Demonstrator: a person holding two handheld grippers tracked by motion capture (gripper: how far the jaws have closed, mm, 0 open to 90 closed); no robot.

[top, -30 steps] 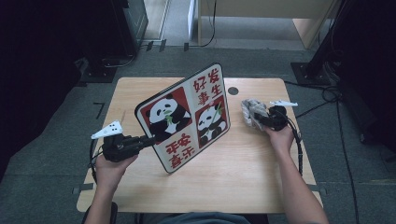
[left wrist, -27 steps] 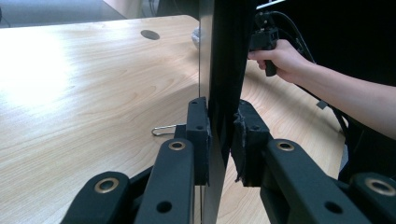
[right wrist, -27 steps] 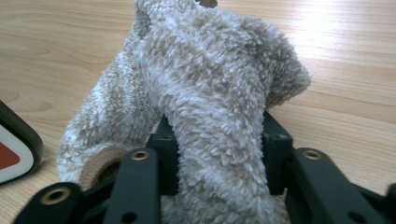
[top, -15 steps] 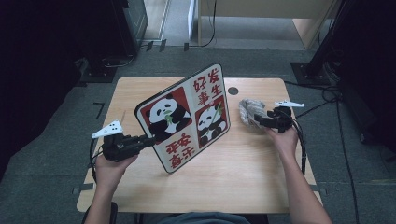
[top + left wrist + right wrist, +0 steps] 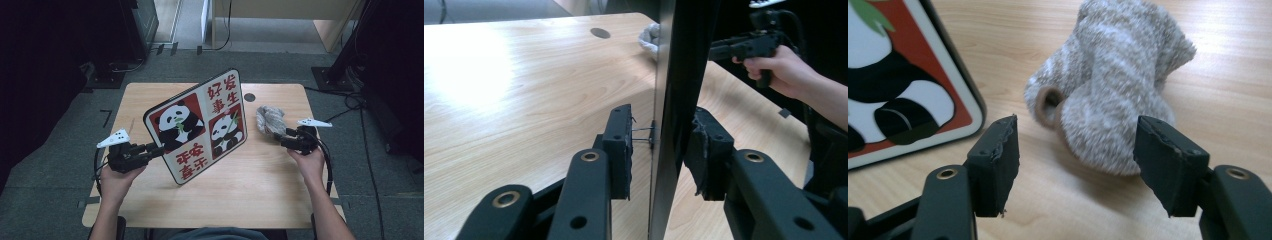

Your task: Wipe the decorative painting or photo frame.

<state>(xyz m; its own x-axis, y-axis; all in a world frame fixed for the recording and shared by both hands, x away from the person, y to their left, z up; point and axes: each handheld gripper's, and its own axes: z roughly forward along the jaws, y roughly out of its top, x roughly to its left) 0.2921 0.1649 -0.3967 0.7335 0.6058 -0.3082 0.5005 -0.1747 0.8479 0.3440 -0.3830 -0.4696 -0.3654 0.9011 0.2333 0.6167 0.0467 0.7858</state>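
The panda board (image 5: 200, 127) stands tilted on its lower corner near the middle of the desk (image 5: 260, 185), its painted face turned toward the person. The left hand-held gripper (image 5: 159, 149) is at the board's left edge: in the left gripper view the edge (image 5: 669, 120) runs between the 2 pads, the right pad (image 5: 704, 150) close against it and the left pad (image 5: 621, 145) standing a little off. These jaws have just been opening, so the hold looks loose at best. To the right of the board lies a rolled grey-and-white sock (image 5: 270, 120), flat on the desk and apart from the board's right edge. The right hand-held gripper (image 5: 281, 141) sits just on the person's side of the sock with its jaws parted and nothing in them; they have just been closing a little, and the sock (image 5: 1113, 95) lies just beyond the pads.

The risk I judge most likely: with the left jaws easing apart, the board could slip and topple, either flat onto the desk or sideways onto the sock and the right hand (image 5: 310, 167)
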